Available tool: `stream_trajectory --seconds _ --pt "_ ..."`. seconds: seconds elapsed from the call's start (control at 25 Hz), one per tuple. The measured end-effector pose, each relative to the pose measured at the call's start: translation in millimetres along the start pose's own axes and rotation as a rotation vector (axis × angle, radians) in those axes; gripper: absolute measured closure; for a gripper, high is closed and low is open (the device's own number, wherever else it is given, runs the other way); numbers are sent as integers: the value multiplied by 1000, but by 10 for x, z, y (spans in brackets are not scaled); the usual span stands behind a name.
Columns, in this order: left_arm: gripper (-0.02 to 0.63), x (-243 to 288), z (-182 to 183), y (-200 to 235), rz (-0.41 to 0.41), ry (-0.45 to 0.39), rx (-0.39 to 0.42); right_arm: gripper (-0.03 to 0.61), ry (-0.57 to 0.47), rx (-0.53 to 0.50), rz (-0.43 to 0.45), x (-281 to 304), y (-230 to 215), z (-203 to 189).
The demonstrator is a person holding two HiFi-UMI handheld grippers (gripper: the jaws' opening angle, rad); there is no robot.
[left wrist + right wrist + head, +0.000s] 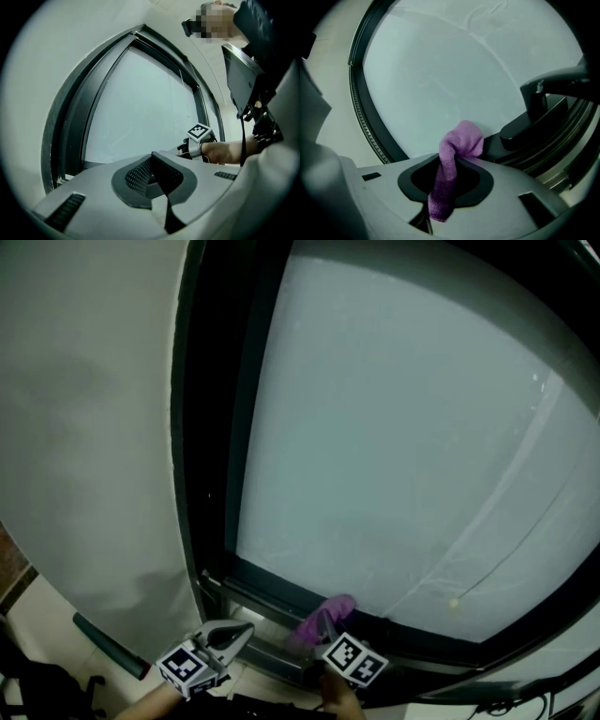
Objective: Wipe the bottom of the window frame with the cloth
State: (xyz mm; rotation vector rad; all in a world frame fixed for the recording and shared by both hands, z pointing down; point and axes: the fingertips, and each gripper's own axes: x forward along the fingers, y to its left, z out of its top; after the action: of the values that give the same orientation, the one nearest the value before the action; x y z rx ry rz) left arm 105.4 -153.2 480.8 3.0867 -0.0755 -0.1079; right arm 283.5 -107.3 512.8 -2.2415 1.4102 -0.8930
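Note:
A purple cloth (330, 611) rests against the dark bottom rail of the window frame (272, 589), near its left corner. My right gripper (324, 630) is shut on it. In the right gripper view the cloth (459, 143) hangs bunched out of the right gripper (454, 161), its top touching the frame below the glass. My left gripper (244, 628) hovers just left of the cloth over the metal sill track (246, 607). It is shut with nothing in it, as the left gripper (152, 155) shows in its own view. There the right gripper's marker cube (198, 131) sits ahead.
Frosted glass (403, 427) fills the window. A white wall (84, 427) lies to the left. A dark window handle (543, 110) juts out just right of the cloth. Cables (511, 704) trail at the lower right. A dark bar (108, 643) lies at the lower left.

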Motion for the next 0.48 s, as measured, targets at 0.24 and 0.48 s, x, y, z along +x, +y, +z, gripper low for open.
stream_trajectory --seconds 0.24,0.48 --pt "609 -105 4 12 58 8 7 492 25 -22 40 56 75 -39" --pt "609 -252 11 19 117 15 18 492 59 -43 82 168 210 -106"
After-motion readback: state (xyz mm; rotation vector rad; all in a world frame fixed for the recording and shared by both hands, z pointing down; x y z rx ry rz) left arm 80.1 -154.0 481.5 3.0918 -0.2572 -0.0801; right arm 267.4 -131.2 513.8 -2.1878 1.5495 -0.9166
